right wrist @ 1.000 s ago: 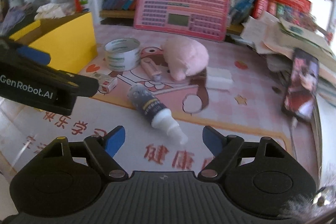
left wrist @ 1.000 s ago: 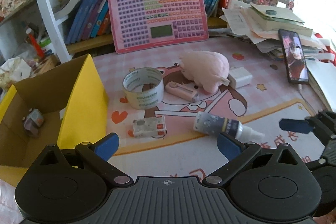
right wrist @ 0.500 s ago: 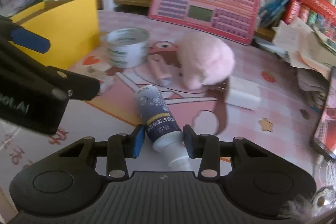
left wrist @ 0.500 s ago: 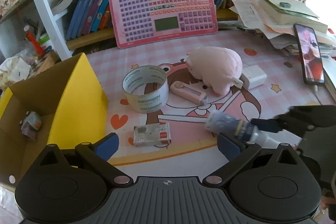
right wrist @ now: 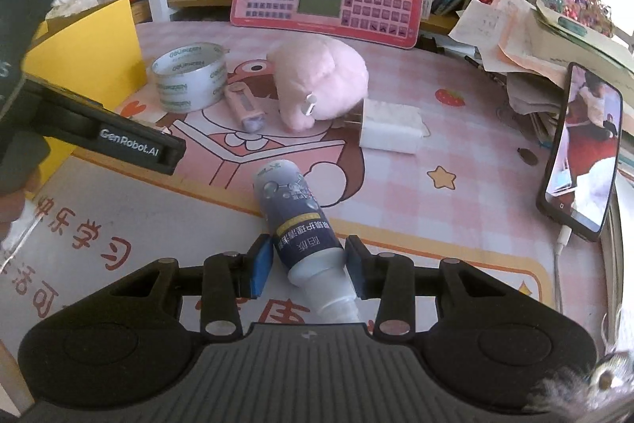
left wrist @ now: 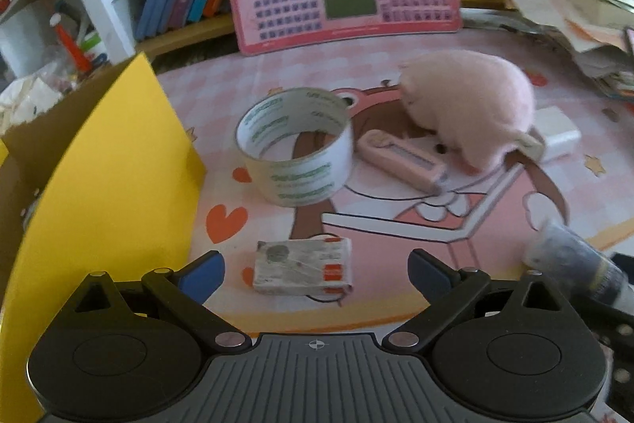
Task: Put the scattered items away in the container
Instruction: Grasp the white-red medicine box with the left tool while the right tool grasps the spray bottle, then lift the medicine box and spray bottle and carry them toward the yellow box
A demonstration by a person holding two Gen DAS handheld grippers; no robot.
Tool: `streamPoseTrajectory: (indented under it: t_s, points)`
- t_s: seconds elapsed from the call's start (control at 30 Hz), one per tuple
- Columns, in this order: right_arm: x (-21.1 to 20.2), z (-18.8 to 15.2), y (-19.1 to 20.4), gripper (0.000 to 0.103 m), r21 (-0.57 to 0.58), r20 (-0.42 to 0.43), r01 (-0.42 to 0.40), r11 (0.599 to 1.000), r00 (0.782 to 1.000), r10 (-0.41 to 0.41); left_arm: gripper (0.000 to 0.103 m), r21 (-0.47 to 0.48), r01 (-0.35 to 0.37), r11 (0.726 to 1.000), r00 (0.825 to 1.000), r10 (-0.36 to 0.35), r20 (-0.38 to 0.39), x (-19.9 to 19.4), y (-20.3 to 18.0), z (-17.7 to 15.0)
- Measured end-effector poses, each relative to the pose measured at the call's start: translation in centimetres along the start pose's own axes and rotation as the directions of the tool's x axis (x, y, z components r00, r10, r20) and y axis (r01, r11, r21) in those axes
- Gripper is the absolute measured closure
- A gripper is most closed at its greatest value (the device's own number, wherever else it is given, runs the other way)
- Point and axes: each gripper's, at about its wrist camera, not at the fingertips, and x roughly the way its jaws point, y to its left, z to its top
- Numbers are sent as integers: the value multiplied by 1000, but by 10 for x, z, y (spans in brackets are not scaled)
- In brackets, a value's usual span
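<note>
Bottle [right wrist: 297, 213] pinched in right hand-held gripper [right wrist: 308, 266]; left hand-held gripper [left wrist: 315, 270] spread wide around small box [left wrist: 303, 266].

On the mat I count one tape roll [left wrist: 295, 151], one pink plush [right wrist: 321, 82], one bottle [right wrist: 297, 213], one small packet [left wrist: 303, 266], one white charger [right wrist: 390, 131], one phone [right wrist: 580, 149], and one yellow box [left wrist: 107, 165].

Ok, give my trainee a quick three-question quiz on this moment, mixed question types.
1. True or false: the right gripper has its fingers on either side of the spray bottle.
2. What lies nearest ahead of the open left gripper: A tape roll, B small flat box, C pink plush?
3. Fill in: the bottle lies on its ____.

Key: 1 true; 2 B; 3 side.
</note>
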Motion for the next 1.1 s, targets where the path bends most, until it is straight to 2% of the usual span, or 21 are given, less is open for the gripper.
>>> streamPoseTrajectory:
  t_s: [0.13, 0.3, 0.4, 0.5, 0.53, 0.6, 0.77, 1.1]
  points:
    - [1, 2, 0, 64, -3, -3, -5, 1000, 1000, 5, 11, -67, 9, 998, 1000, -10, -24, 12, 11, 4]
    - [4, 6, 0, 45, -29, 14, -9, 1000, 1000, 10, 20, -114, 45, 992, 999, -47, -12, 13, 20, 4]
    - [8, 9, 1, 44, -55, 5, -5, 998, 1000, 6, 30, -130, 64, 989, 998, -65, 1, 12, 24, 0]
    - [12, 12, 2, 47, -61, -10, -9, 998, 1000, 9, 48, -113, 79, 990, 997, -78, 10, 9, 24, -2]
    - [13, 12, 2, 48, -65, -12, -11, 998, 1000, 10, 49, -109, 81, 991, 997, -80, 8, 8, 24, -3]
    - [15, 13, 3, 61, -71, -18, -13, 997, 1000, 12, 50, -99, 91, 991, 996, -91, 3, 7, 25, -4]
    - [15, 14, 5, 70, -71, -22, -17, 997, 1000, 15, 50, -108, 141, 984, 989, -144, -15, 2, 27, -8]
    - [-4, 9, 14, 72, -7, -23, -49, 999, 999, 49, 50, -117, 226, 967, 974, -226, 16, -41, 27, -25]
